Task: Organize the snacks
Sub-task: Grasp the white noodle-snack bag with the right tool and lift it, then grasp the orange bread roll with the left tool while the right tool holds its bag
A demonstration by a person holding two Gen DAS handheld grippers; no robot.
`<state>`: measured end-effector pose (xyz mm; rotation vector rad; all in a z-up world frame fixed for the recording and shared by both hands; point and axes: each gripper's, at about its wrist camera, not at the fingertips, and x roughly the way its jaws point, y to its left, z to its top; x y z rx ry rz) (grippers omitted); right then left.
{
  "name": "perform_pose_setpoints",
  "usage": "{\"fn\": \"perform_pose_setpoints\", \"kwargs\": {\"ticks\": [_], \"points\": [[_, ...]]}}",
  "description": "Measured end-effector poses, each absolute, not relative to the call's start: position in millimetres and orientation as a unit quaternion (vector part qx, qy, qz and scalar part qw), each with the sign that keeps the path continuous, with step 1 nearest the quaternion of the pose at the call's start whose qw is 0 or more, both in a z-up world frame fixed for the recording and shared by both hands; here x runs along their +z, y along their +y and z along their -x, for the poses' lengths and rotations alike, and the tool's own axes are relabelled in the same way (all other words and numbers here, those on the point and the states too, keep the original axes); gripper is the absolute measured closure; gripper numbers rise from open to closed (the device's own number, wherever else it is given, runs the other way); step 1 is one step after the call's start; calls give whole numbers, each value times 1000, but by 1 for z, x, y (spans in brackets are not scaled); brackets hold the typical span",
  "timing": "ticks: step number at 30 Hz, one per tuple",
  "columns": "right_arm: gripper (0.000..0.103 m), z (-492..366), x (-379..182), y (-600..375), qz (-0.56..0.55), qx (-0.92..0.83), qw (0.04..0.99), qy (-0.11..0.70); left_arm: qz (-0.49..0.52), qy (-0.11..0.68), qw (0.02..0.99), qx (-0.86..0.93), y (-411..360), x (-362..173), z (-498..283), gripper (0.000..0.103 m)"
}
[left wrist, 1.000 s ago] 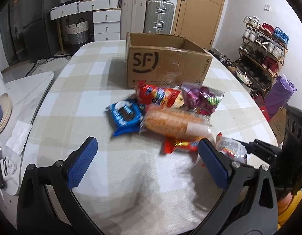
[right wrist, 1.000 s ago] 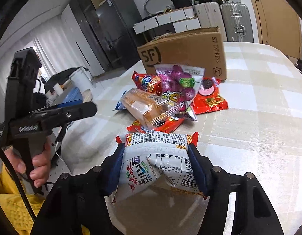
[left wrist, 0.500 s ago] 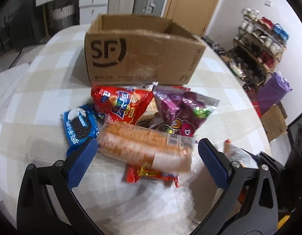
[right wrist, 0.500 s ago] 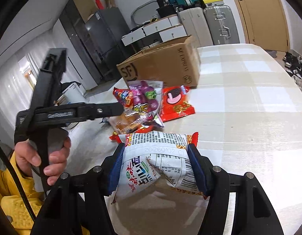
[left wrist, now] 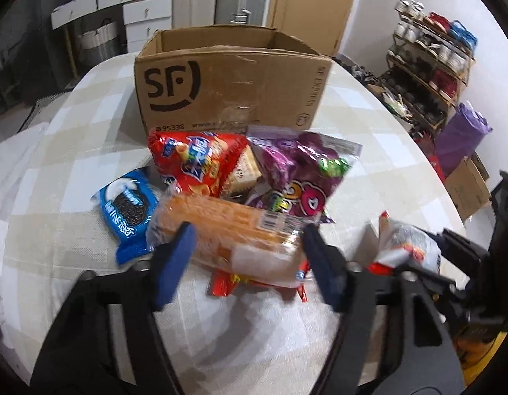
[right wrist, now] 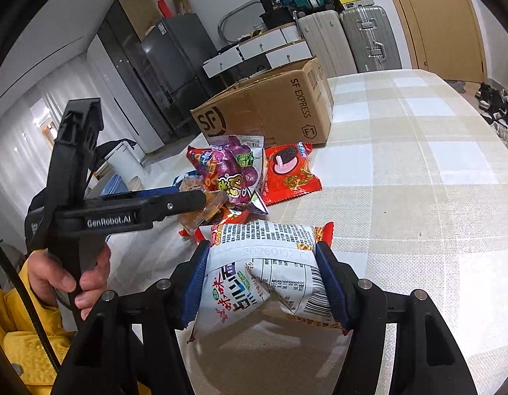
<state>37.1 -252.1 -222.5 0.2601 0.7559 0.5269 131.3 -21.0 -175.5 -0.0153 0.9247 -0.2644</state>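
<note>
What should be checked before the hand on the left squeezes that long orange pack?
1. Left gripper astride the orange pack: ok, fingers on both sides.
2. Firm contact with the wrapper: cannot tell, picture is blurred.
3. Red packet underneath staying free of the fingers: cannot tell.
4. Right gripper holding its white packet: ok, clamped.
5. SF box open on top: ok.
6. Room inside the box: cannot tell, floor hidden.

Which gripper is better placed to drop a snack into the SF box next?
Right. The right gripper is shut on the white snack packet, ready to carry to the cardboard box. The left gripper only straddles the orange biscuit pack, jaws open.
</note>
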Motion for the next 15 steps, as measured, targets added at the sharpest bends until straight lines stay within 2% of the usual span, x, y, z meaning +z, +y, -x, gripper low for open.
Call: {"fn": "perform_pose_setpoints", "kwargs": {"ticks": [3, 9, 15], "points": [[40, -35, -220, -250, -122, 253, 889, 361, 19, 447, 883, -145, -17, -174, -127, 60], [40, -33, -212, -244, -113, 255, 892, 356, 26, 451, 878, -157, -2, -172, -113, 72], [40, -32, -208, -236, -106, 261, 892, 355, 55, 459, 874, -146, 26, -174, -94, 74]]}}
